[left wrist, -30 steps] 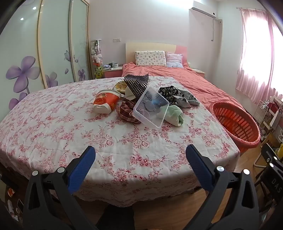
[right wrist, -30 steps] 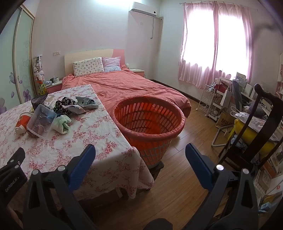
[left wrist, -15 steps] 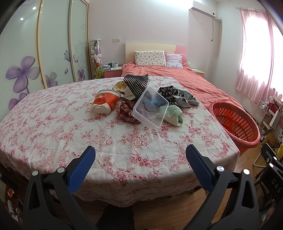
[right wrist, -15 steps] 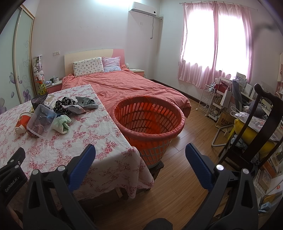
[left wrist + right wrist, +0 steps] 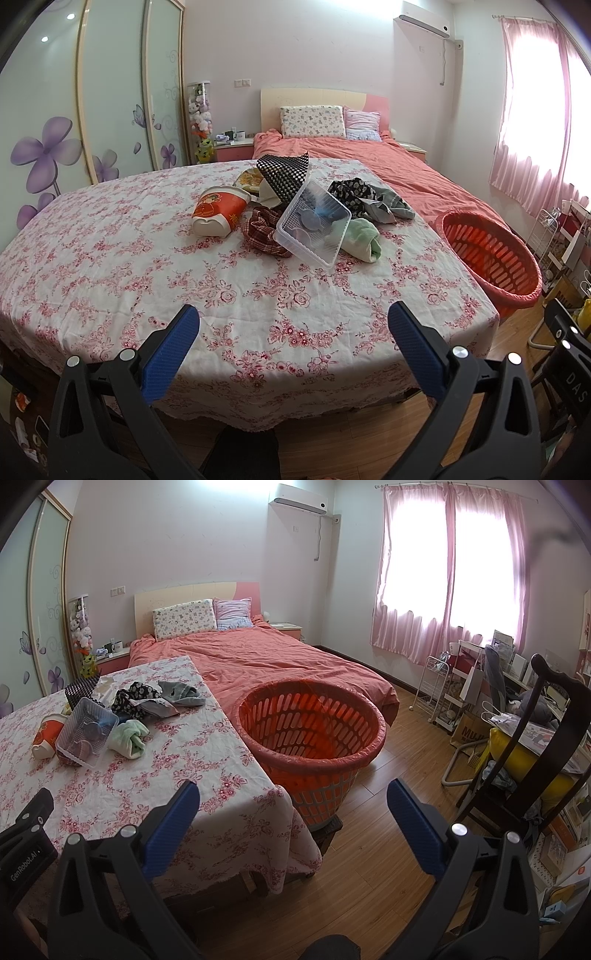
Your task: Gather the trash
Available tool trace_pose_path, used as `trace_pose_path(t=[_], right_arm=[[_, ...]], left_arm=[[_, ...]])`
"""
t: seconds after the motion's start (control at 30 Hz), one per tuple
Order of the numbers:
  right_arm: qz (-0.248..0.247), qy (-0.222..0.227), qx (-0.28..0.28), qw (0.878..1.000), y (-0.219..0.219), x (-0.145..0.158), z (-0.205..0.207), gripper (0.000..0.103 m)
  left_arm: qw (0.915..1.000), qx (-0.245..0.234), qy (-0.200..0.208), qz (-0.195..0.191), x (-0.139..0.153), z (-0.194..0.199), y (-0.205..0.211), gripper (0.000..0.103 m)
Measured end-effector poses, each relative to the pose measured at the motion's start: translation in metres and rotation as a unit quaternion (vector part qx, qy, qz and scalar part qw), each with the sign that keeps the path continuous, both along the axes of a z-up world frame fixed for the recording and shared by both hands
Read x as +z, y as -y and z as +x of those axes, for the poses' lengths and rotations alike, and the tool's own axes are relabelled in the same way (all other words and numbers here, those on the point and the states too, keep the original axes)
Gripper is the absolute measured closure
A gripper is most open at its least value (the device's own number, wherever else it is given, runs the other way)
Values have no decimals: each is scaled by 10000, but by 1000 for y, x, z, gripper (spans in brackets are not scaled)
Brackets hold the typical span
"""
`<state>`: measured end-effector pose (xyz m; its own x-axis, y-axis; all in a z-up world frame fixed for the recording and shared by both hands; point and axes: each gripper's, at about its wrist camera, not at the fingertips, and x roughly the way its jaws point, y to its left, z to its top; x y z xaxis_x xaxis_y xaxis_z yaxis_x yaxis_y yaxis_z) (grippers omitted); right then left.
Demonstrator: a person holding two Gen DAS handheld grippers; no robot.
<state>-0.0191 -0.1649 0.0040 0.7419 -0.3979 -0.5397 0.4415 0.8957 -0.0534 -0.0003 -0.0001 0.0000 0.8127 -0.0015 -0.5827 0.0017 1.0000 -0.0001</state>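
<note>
A pile of litter lies mid-table on the floral cloth: a red and white paper cup on its side, a clear plastic tray, a black mesh mat, a plaid cloth, a green cloth roll and dark patterned cloths. An orange lined basket stands on the floor off the table's right edge. My left gripper hovers open at the table's near edge, well short of the pile. My right gripper is open and empty near the table corner, in front of the basket.
A bed with a salmon cover lies behind the table and basket. A dark wooden chair and cluttered shelves fill the right side. Wardrobe doors with purple flowers line the left wall. Wood floor shows below the right gripper.
Almost nothing: both views have shifted only very slightly. Both grippers stay open and empty, and the litter has not moved.
</note>
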Motion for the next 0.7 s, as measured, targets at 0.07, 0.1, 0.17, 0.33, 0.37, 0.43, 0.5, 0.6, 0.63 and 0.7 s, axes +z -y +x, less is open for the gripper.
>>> trace_pose_path(t=[0.07,0.1,0.17,0.33,0.37,0.43,0.5,0.6,0.63,0.7], right_arm=[[2,-2,0,10000,0,0,0,4],[4,-1,-1,10000,0,0,0,4],[2,-3,0,10000,1,0,-1,4],[3,-1,2,10000,1,0,-1,4],[2,0,2,10000,1,0,-1,4],[5,0,1,10000,1,0,-1,4],[4,-5,1,10000,1,0,-1,4],[4,1,1,10000,1,1,-1,4],[5,0,2,10000,1,1,-1,4],[4,1,1,10000,1,1,-2,4]], left_arm=[[10000,6,-3,0,0,0,0,2],[10000,5,-3,-1,0,0,0,2],[10000,6,-1,-1,0,0,0,2],[10000,6,1,-1,0,0,0,2],[10000,7,4,2,0,0,0,2],[10000,8,8,2,0,0,0,2],[10000,8,6,2,0,0,0,2],[10000,11,-2,1,0,0,0,2],[10000,9,0,0,0,0,0,2],[10000,8,4,0,0,0,0,2]])
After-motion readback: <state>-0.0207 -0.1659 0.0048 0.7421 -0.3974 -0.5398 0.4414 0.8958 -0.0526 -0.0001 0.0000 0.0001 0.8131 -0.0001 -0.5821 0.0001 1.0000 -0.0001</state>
